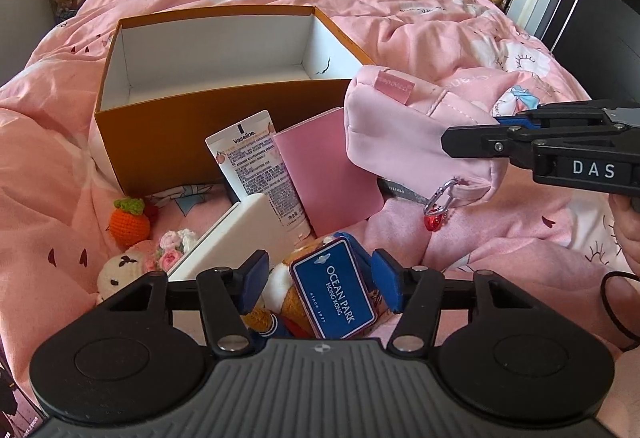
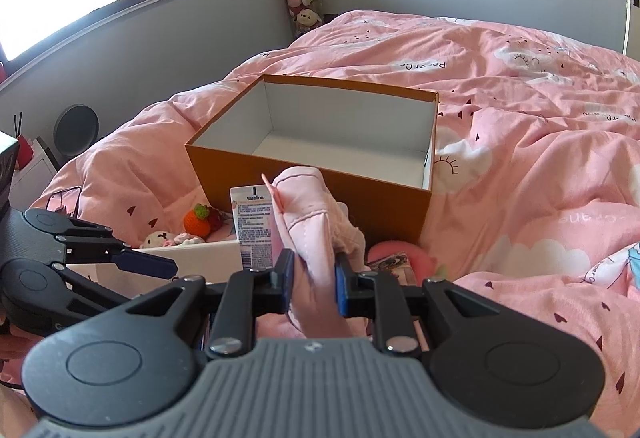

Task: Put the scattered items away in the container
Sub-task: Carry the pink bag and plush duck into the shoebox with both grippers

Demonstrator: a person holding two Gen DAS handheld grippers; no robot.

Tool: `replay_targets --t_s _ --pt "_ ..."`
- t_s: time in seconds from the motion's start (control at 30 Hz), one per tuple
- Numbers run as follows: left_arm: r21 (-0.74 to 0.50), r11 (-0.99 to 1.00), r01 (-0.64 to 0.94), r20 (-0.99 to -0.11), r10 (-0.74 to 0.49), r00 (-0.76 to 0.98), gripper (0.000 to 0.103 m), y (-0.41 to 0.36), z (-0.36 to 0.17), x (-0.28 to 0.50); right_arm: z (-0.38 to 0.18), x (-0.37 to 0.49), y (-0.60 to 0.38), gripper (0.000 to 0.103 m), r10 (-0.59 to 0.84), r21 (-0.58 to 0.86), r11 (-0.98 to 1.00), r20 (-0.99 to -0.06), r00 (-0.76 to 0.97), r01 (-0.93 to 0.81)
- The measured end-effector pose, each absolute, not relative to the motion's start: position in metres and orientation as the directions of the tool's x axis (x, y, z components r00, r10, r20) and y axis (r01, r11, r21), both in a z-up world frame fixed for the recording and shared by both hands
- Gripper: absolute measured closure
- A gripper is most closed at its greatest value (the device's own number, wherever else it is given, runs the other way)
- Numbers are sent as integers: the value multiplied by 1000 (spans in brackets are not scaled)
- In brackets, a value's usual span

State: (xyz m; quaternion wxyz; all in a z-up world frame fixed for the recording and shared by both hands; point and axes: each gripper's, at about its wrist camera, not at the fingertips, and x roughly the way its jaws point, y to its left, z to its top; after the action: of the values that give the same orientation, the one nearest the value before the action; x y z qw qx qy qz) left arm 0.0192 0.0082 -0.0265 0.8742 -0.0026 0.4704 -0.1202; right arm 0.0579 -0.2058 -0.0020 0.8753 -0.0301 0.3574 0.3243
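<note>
one orange box (image 1: 192, 141), one pink pouch (image 1: 404, 133), one tube (image 1: 260, 169), two crochet toys (image 1: 130, 222).

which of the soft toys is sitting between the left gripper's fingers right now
The plush with the blue Ocean Park Hong Kong tag sits between the open left gripper. The orange crochet fruit and the white crochet toy lie off to its left on the pink duvet.

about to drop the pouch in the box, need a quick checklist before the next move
1. Right tool shut on the pink pouch: ok.
2. Box open on top, nothing seen inside: ok.
3. Pouch over the box opening: not ok, it hangs in front of the near wall.
4. Left tool holding anything: not ok, open around the blue tag.
5. Pouch's red charm hanging free: ok.
</note>
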Motion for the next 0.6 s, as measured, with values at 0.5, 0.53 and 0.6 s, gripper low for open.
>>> replay_targets --t_s 0.5,0.53,0.6 --pt "147 862 486 -885 -105 453 34 -21 -40 0 -8 61 -210 80 567 205 777 -640 519 -596" --pt "166 854 493 -887 -89 454 34 -23 -43 0 -8 61 -210 80 567 205 777 -640 518 -596" --pt "196 839 507 -890 -65 452 34 -25 -47 1 -8 61 -210 80 567 204 776 -640 518 -597"
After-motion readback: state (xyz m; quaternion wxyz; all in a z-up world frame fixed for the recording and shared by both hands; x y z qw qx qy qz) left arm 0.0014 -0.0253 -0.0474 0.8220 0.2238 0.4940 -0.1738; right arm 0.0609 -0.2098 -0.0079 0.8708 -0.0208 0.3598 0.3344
